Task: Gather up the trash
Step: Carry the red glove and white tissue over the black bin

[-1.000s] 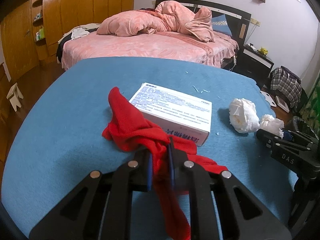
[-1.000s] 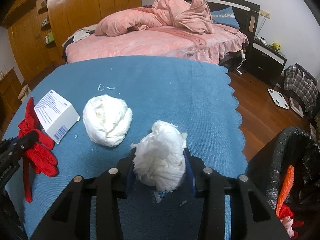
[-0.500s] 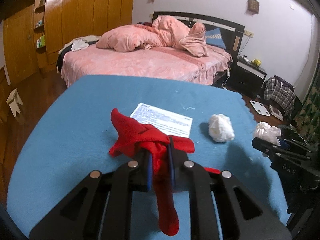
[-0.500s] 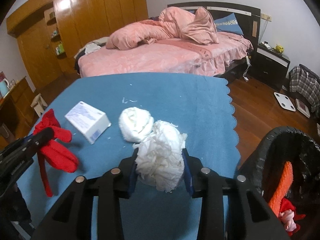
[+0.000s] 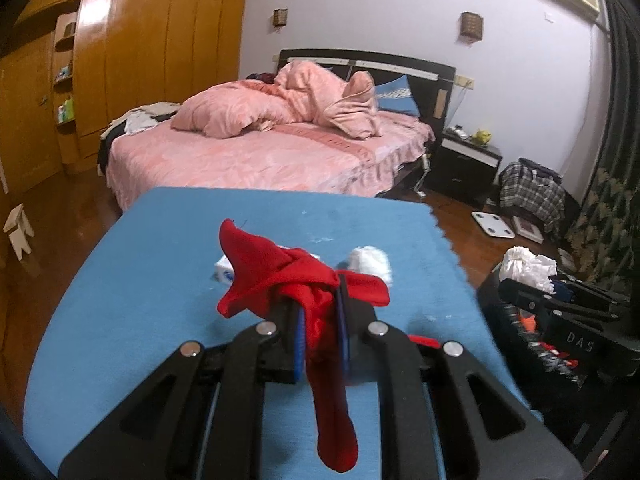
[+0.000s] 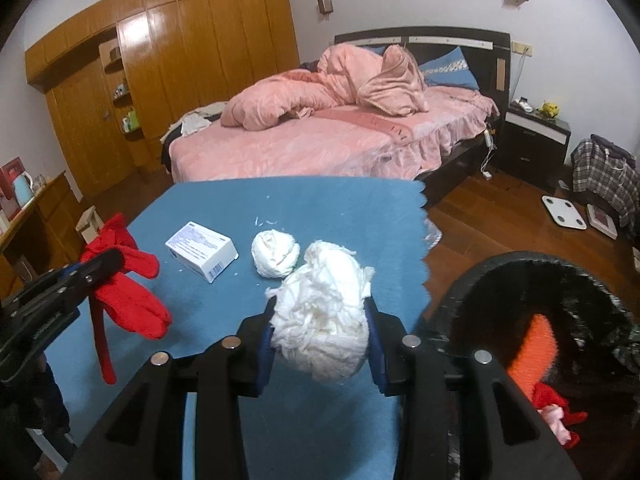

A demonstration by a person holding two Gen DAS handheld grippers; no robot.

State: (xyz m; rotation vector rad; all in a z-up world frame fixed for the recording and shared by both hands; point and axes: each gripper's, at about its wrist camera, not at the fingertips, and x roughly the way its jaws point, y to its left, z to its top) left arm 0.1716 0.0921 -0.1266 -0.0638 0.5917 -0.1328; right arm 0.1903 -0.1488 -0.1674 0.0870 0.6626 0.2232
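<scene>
My left gripper [image 5: 320, 300] is shut on a red cloth [image 5: 292, 276] and holds it lifted above the blue table [image 5: 140, 280]; the cloth also shows in the right wrist view [image 6: 128, 292]. My right gripper [image 6: 320, 320] is shut on a white crumpled tissue wad [image 6: 324, 320], raised near the table's right edge, beside a black trash bin [image 6: 560, 280]. A second white tissue ball [image 6: 276, 252] and a white box [image 6: 202, 250] lie on the table.
The bin holds orange and red scraps [image 6: 536, 344]. A pink bed [image 6: 320, 140] stands behind the table, a wooden wardrobe [image 6: 160, 60] at the left, a nightstand [image 6: 536, 140] and a scale [image 6: 564, 212] on the floor at the right.
Both grippers have risen and drawn back from the table with their loads. The right gripper with the tissue wad has moved closer to the bin.
</scene>
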